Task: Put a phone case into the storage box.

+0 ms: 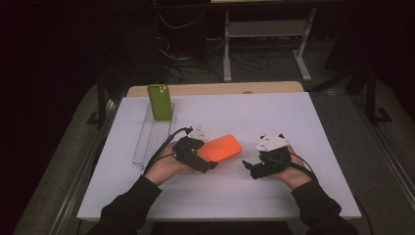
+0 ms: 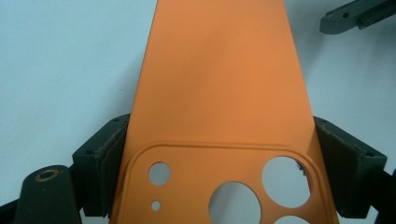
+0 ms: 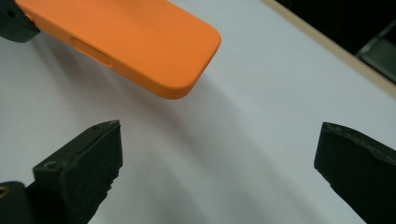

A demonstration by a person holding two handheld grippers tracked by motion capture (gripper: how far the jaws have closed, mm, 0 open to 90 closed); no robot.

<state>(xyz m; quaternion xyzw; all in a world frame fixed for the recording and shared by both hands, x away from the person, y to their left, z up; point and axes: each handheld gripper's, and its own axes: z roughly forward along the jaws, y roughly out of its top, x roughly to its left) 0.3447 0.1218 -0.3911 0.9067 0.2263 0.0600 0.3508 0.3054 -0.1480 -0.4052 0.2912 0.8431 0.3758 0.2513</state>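
While your left gripper (image 1: 211, 165) has its fingers (image 2: 111, 154) clamped on the camera-cutout end of the orange phone case (image 1: 221, 147), the case hangs just off the white worktop (image 1: 293, 117), near centre. Fingers press both long edges; the left gripper view confirms contact on each side.

Key geometry: in the high view the case's long axis runs from roughly 8 o'clock (held end) to 2 o'clock (free end). The free end points away from you and slightly toward the right side.

Your right gripper (image 1: 247, 166) sits just beside the case, fingers (image 3: 88, 163) spread wide with nothing between them. From those fingers, the case's free corner lies at about 10–11 o'clock in the right gripper view (image 3: 140, 42), near but not touching.

My read: the next move is likely a handover or two-handed hold. The right hand is the nearer free one; it needs to swing toward 10 o'clock and straddle the free end across the short axis.

The green case (image 1: 160, 101) stands upright in the clear rack (image 1: 147, 142) at 10 o'clock on the worktop, well apart.
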